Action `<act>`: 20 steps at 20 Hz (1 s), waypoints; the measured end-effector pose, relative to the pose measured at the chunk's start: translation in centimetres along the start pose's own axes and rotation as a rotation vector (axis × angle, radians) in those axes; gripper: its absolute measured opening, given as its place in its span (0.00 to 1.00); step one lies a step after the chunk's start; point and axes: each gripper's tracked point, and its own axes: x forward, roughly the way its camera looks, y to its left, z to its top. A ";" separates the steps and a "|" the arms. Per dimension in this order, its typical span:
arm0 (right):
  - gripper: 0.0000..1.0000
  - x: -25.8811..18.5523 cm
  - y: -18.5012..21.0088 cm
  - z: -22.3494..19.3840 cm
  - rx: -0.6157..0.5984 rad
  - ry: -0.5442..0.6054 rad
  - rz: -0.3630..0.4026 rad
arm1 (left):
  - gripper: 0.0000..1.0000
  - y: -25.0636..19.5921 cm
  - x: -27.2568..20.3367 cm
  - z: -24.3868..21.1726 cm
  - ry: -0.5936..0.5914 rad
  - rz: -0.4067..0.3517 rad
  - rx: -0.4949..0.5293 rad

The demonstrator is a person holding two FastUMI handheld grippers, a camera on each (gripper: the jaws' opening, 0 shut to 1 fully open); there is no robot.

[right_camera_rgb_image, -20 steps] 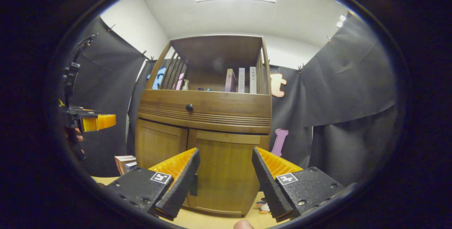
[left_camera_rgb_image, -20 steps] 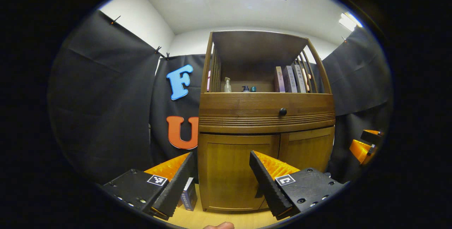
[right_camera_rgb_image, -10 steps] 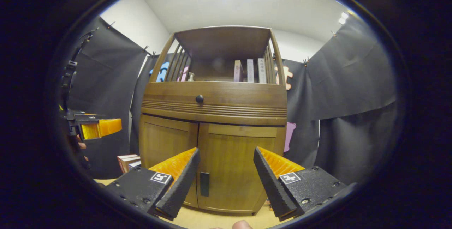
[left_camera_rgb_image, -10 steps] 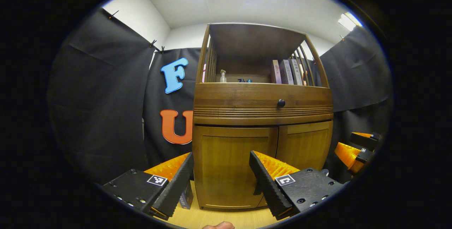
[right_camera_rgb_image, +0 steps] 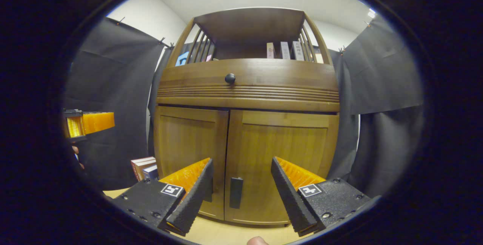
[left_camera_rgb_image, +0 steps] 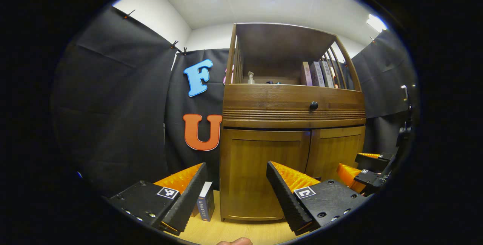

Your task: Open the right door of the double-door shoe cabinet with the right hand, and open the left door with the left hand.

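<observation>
The wooden shoe cabinet (right_camera_rgb_image: 247,86) stands close in front, both lower doors shut. In the right gripper view its right door (right_camera_rgb_image: 286,147) carries a dark upright handle (right_camera_rgb_image: 236,192) near the middle seam, beside the left door (right_camera_rgb_image: 188,143). My right gripper (right_camera_rgb_image: 242,159) is open, its fingers on either side of that handle and short of it. In the left gripper view my left gripper (left_camera_rgb_image: 236,164) is open in front of the left door (left_camera_rgb_image: 264,169), apart from it. The right door (left_camera_rgb_image: 334,148) lies beyond, with the right gripper (left_camera_rgb_image: 358,164) low beside it. The left gripper (right_camera_rgb_image: 88,122) appears at the far left.
A drawer with a round dark knob (right_camera_rgb_image: 229,78) runs above the doors. The open shelf on top holds books (left_camera_rgb_image: 317,74) and a small bottle (left_camera_rgb_image: 250,78). More books (right_camera_rgb_image: 145,166) stand on the light wooden floor (right_camera_rgb_image: 222,233) left of the cabinet. Black cloth walls enclose both sides.
The right gripper has come lower and closer to the cabinet, so the right door's handle now sits between its fingers. The left gripper has drifted left and slightly down. Both doors stay shut.
</observation>
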 end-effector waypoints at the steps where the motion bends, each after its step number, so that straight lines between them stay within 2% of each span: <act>1: 0.96 0.9 0.5 -0.7 -0.002 0.016 0.004 | 0.95 0.6 -0.1 -0.2 -0.002 0.015 0.003; 2: 0.96 1.7 0.8 -1.5 -0.002 0.032 0.006 | 1.00 1.1 -0.3 -0.5 -0.001 0.028 0.007; 3: 0.96 2.5 1.0 -2.5 -0.002 0.049 0.005 | 0.95 1.4 -0.3 -0.7 0.000 0.039 0.009; 4: 0.96 3.0 1.2 -3.3 0.001 0.063 -0.001 | 0.95 1.9 -0.4 -0.9 0.005 0.049 0.012; 5: 0.96 3.9 1.0 -4.3 0.004 0.080 -0.009 | 1.00 2.3 -0.6 -1.2 0.013 0.058 0.016; 6: 0.96 4.6 1.0 -5.0 0.010 0.092 -0.013 | 0.95 2.6 -0.6 -1.4 0.022 0.068 0.020; 13: 0.96 8.9 0.6 -9.7 0.019 0.186 -0.066 | 0.95 5.6 -1.8 -2.1 0.036 0.123 0.034; 14: 0.96 9.3 0.6 -10.3 0.016 0.194 -0.073 | 1.00 6.1 -1.9 -2.2 0.037 0.133 0.034; 15: 0.96 9.7 0.5 -10.9 0.015 0.204 -0.085 | 0.95 6.6 -2.0 -2.5 0.041 0.141 0.030; 17: 0.96 10.4 0.3 -11.6 0.030 0.216 -0.105 | 0.95 7.3 -2.2 -3.1 0.054 0.153 0.020; 18: 0.96 10.7 0.2 -12.0 0.035 0.224 -0.112 | 1.00 7.5 -2.1 -3.1 0.057 0.158 0.016; 19: 0.96 10.9 0.1 -12.4 0.042 0.233 -0.119 | 0.95 7.9 -2.1 -3.3 0.062 0.165 0.013; 20: 0.96 11.2 -0.1 -12.8 0.049 0.245 -0.122 | 0.95 8.1 -2.1 -3.6 0.070 0.169 0.010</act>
